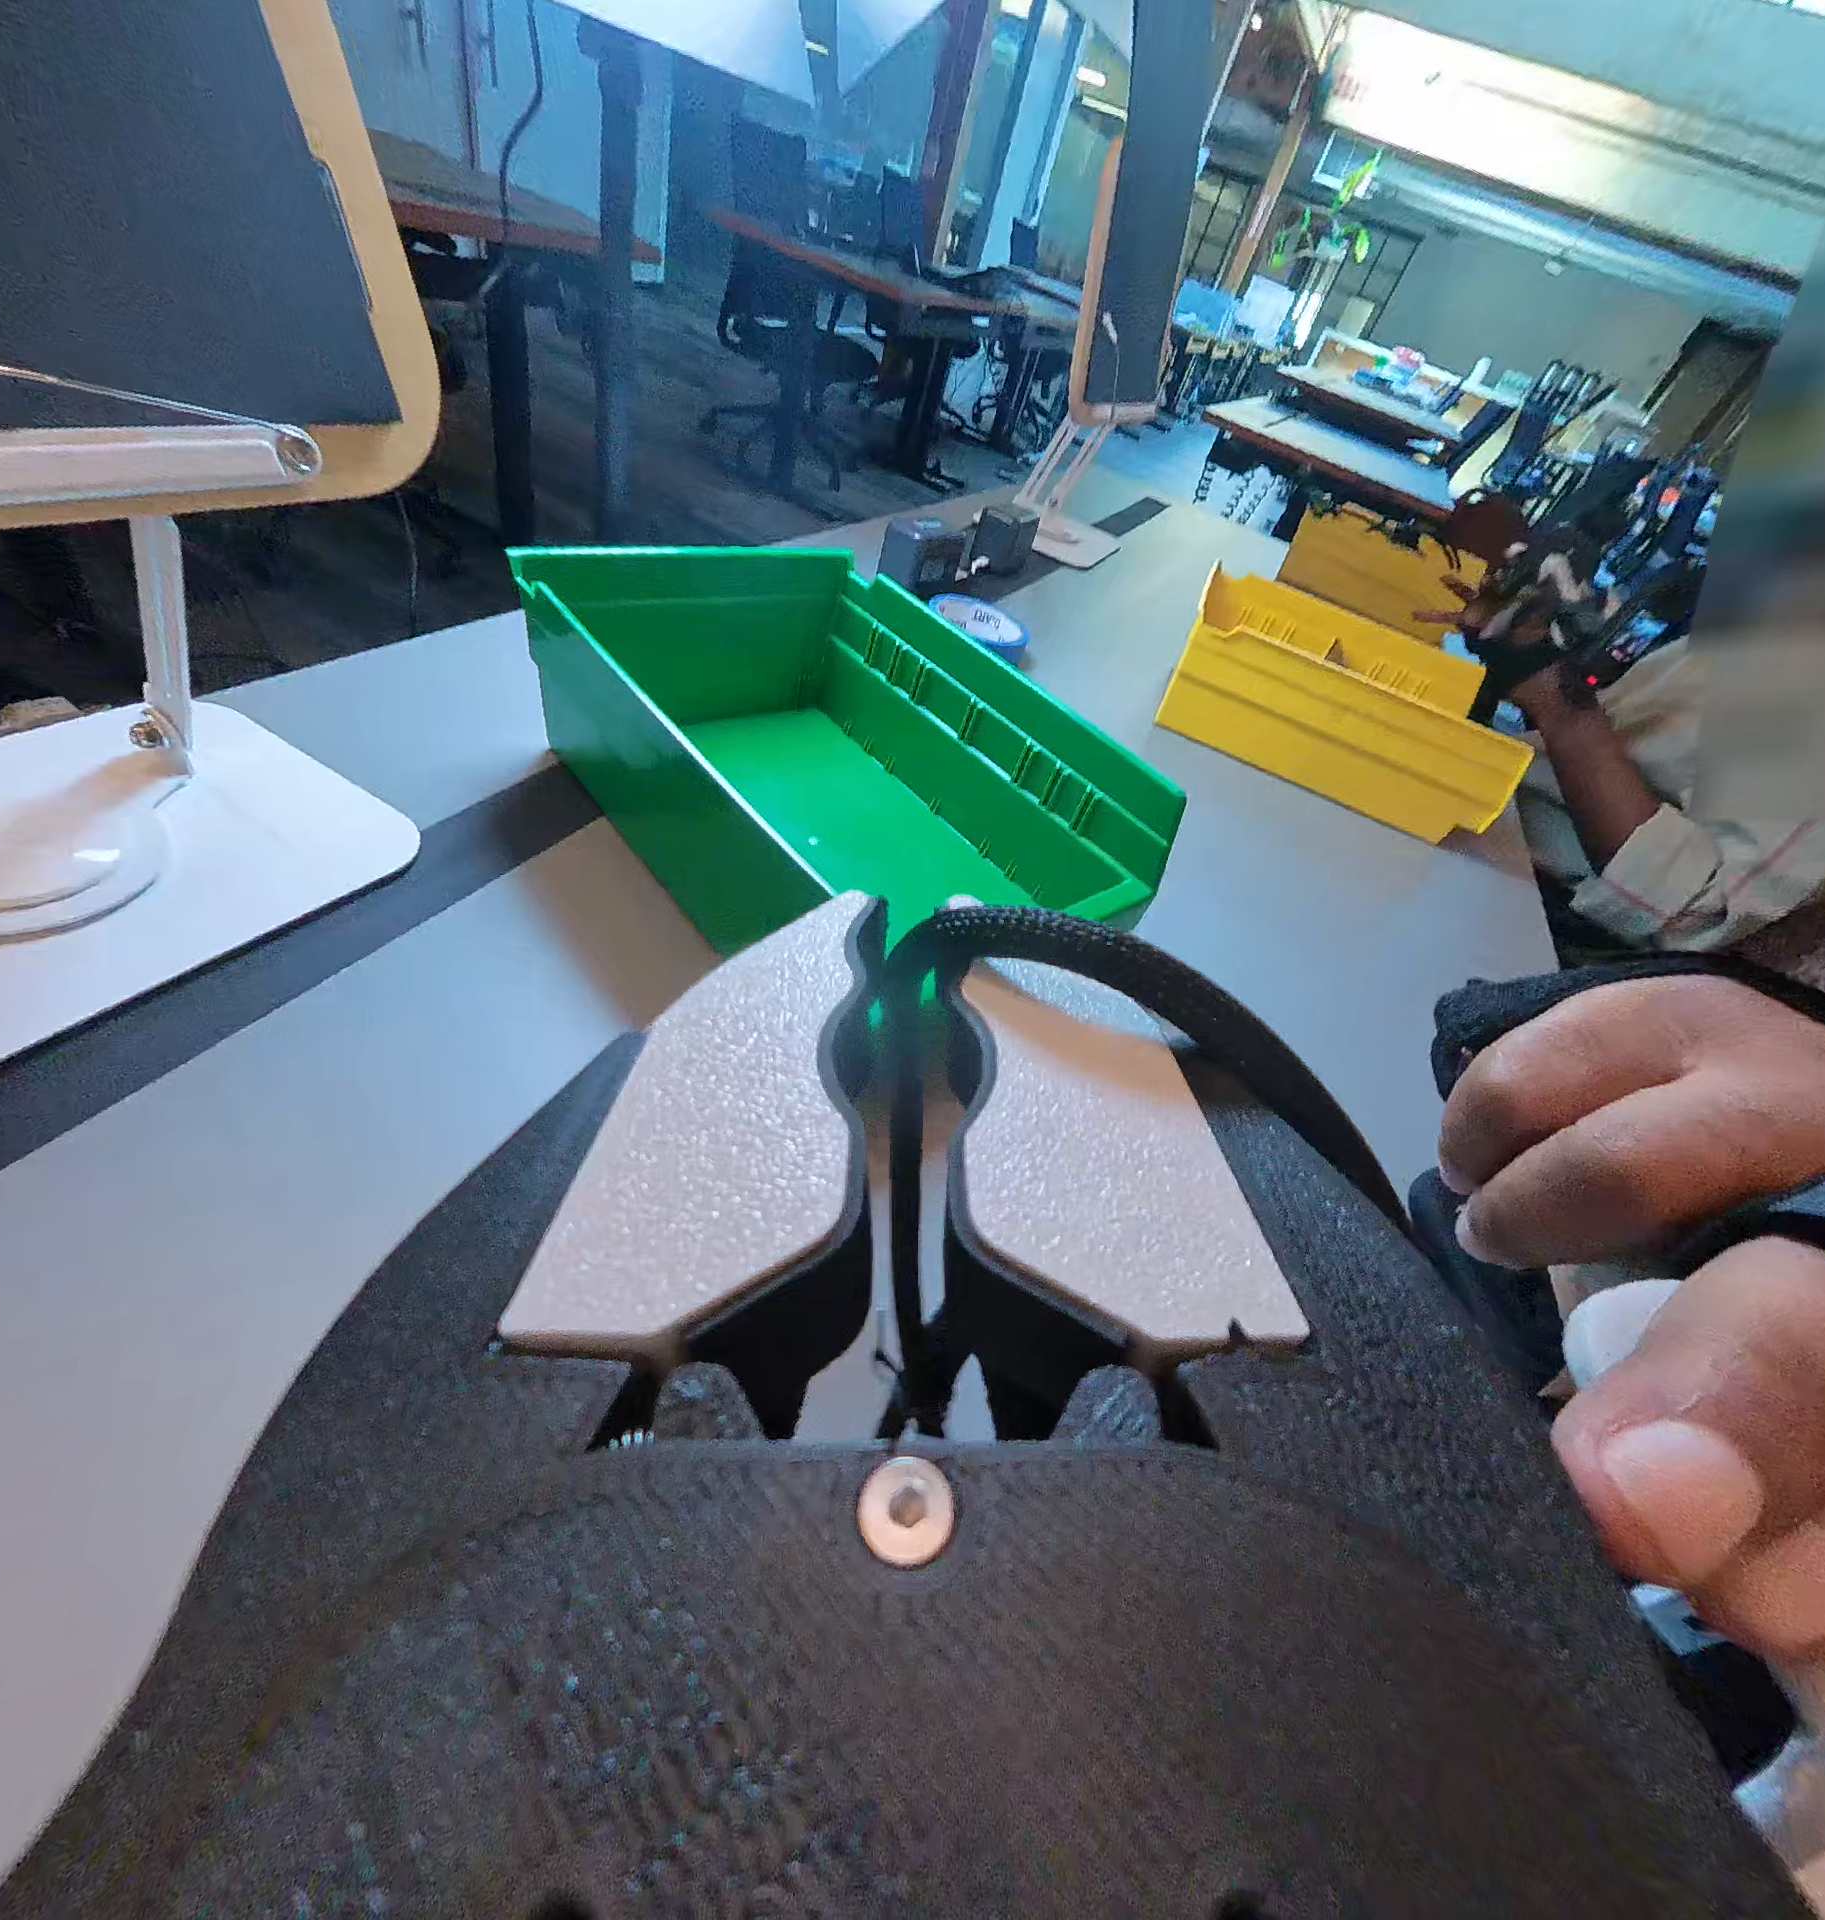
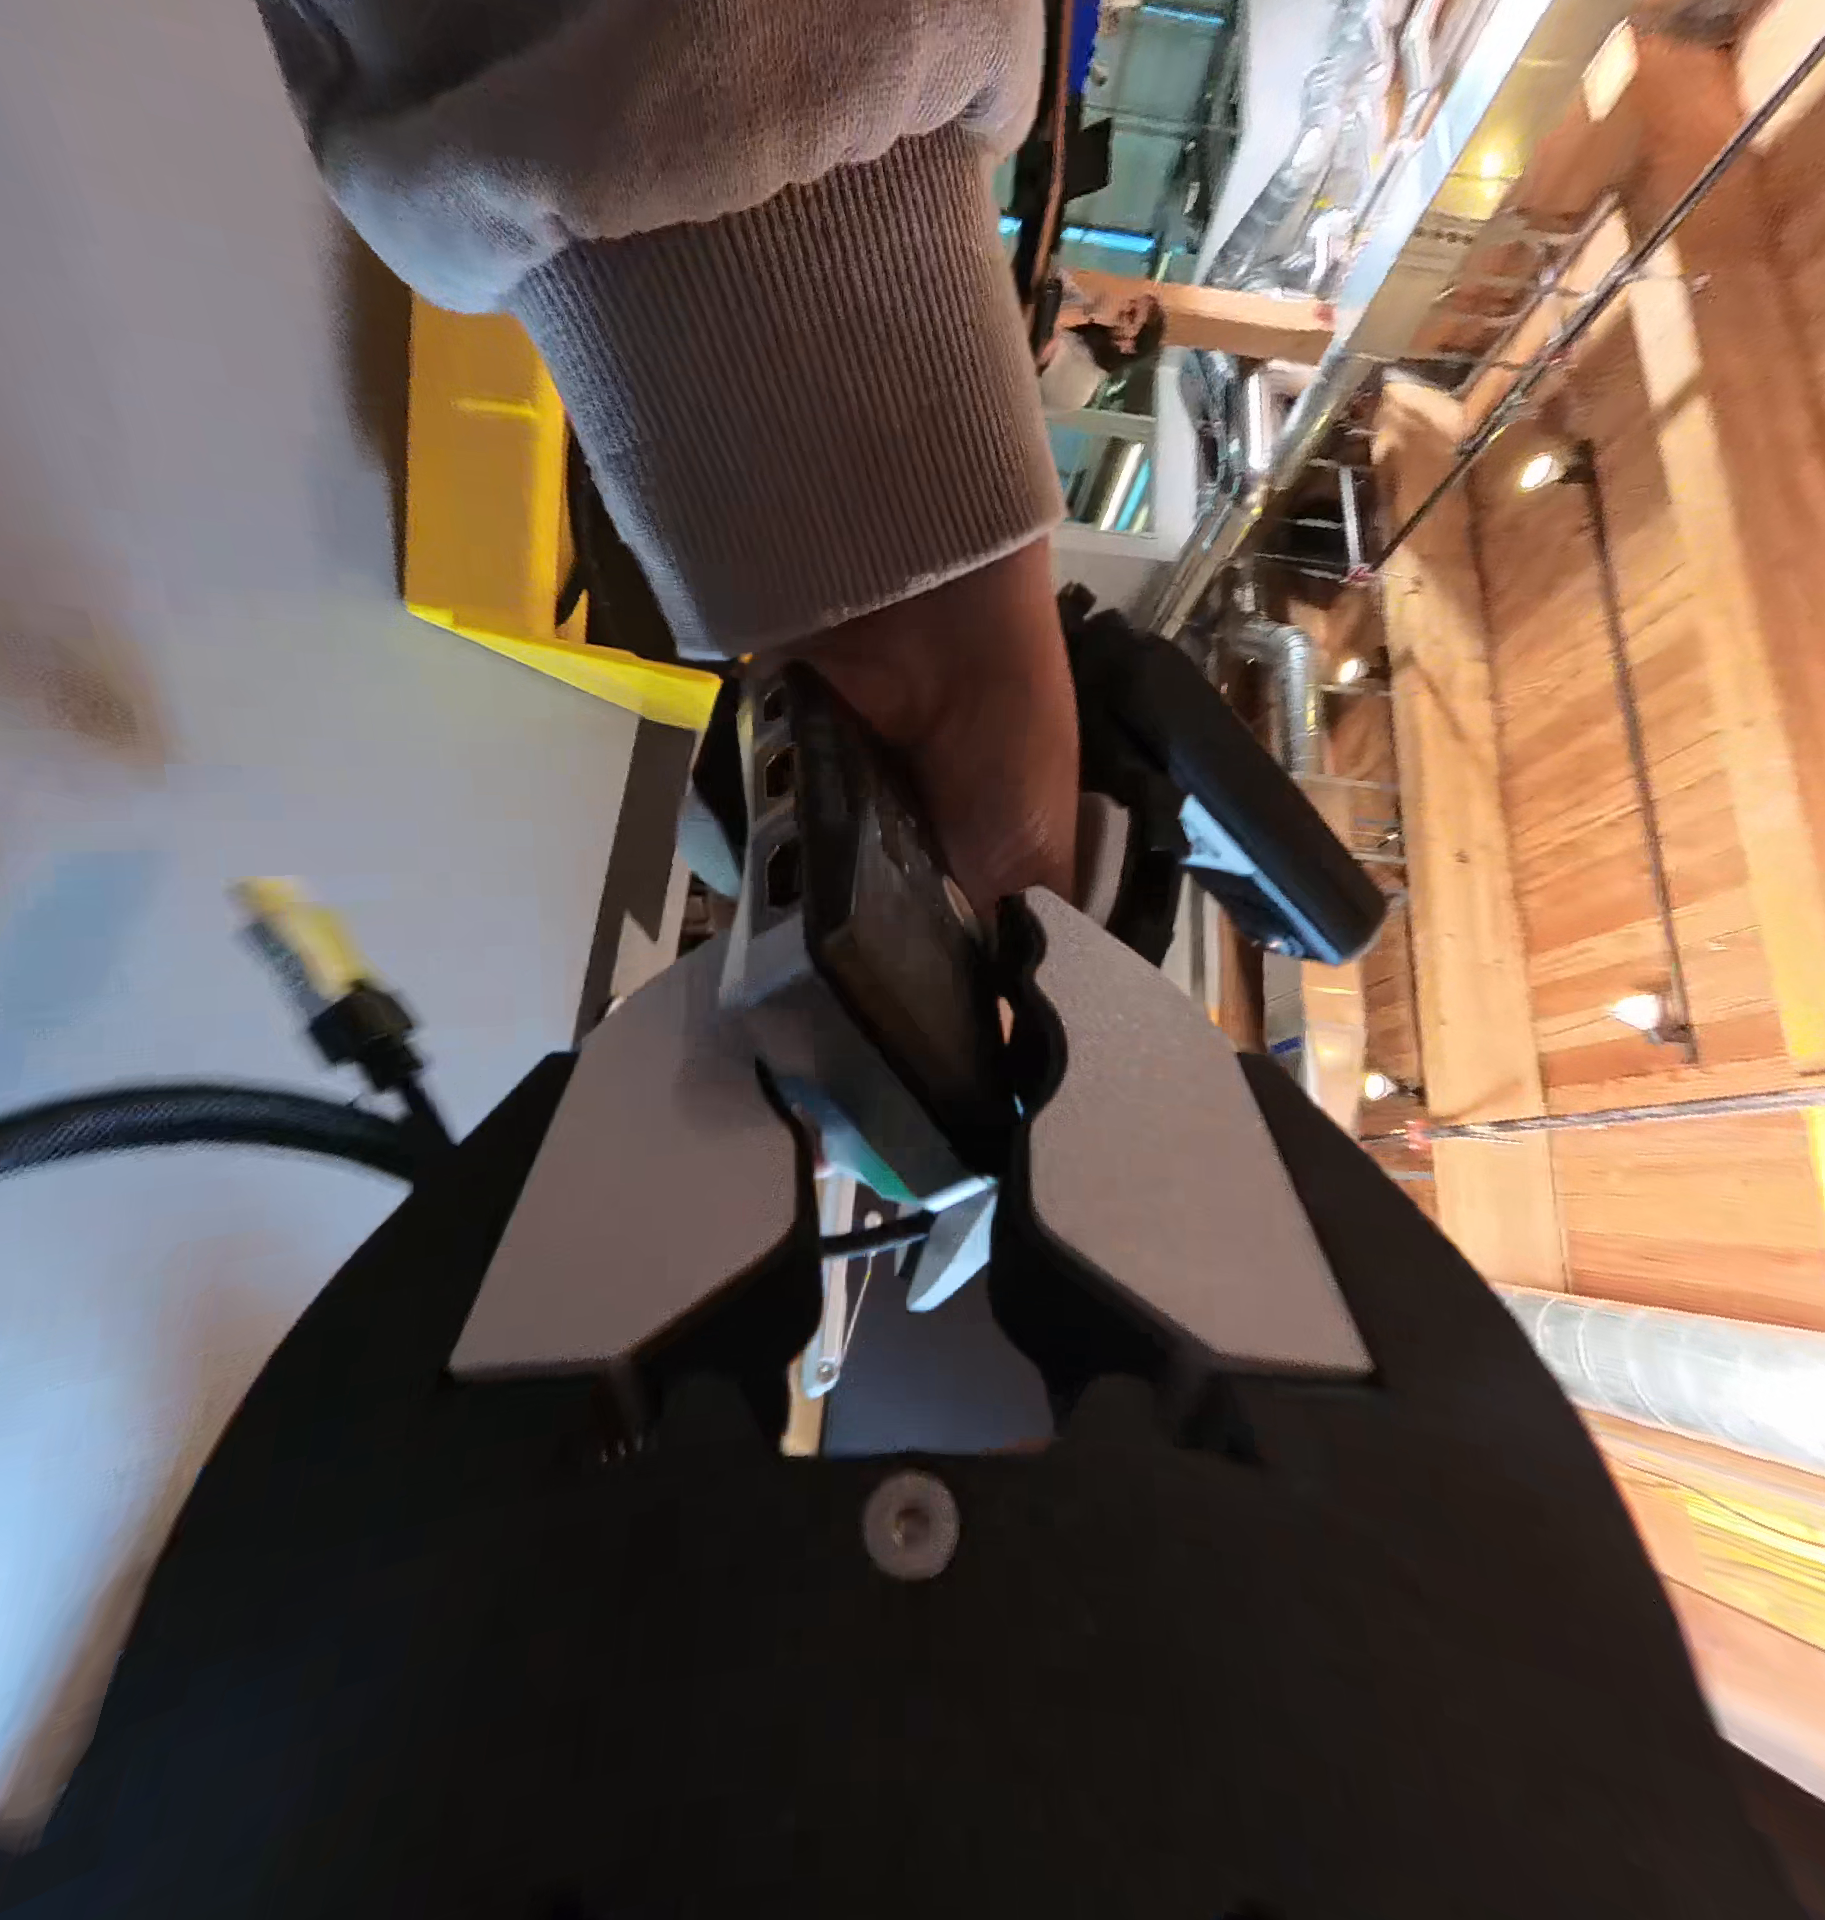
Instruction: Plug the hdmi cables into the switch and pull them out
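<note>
Black braided HDMI cable is sitting pinched between the left gripper's closed fingers, just short of the green plastic bin. Right gripper is clamping the grey metal switch box, ports showing. A loose yellow-tipped plug is lying nearby. Judging: between insertions; next calls for aligning plug with port.

An open-plan office or workshop hall is shown: rows of desks with office chairs are seen behind a grey bench, plastic parts bins are set out, and timber ceiling beams with metal ducting are visible overhead.
</note>
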A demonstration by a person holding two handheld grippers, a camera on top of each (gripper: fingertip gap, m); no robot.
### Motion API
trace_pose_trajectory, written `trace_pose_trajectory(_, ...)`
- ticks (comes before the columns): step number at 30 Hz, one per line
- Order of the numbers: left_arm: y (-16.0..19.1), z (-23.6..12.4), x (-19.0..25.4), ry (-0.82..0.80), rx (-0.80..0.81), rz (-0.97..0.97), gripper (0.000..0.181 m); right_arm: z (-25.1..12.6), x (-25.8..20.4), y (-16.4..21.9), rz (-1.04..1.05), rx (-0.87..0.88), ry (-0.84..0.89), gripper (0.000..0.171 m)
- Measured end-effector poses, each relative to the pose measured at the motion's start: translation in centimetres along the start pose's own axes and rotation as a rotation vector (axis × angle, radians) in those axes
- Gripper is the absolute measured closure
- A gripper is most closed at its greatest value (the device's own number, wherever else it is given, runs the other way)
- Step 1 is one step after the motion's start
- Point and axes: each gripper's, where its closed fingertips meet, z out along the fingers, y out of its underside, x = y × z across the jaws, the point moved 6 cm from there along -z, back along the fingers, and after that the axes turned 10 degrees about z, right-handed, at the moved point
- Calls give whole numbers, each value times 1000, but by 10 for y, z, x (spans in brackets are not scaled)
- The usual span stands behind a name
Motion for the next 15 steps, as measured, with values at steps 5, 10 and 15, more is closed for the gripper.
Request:
trace_pose_trajectory(5, -8, -13, -11, 3, 39, 68, 164, -12, 27, 5, 161, 68, 44, 142)
trace_pose_trajectory(10, -35, -51, -20, -12, 135, 188, 157, -30, 72, 40, 328, -39, 162, 149)
trace_pose_trajectory(15, -61, -81, 2, -70, 152, 483, 155, -54, 114, 66, 472, -147, 296, 149)
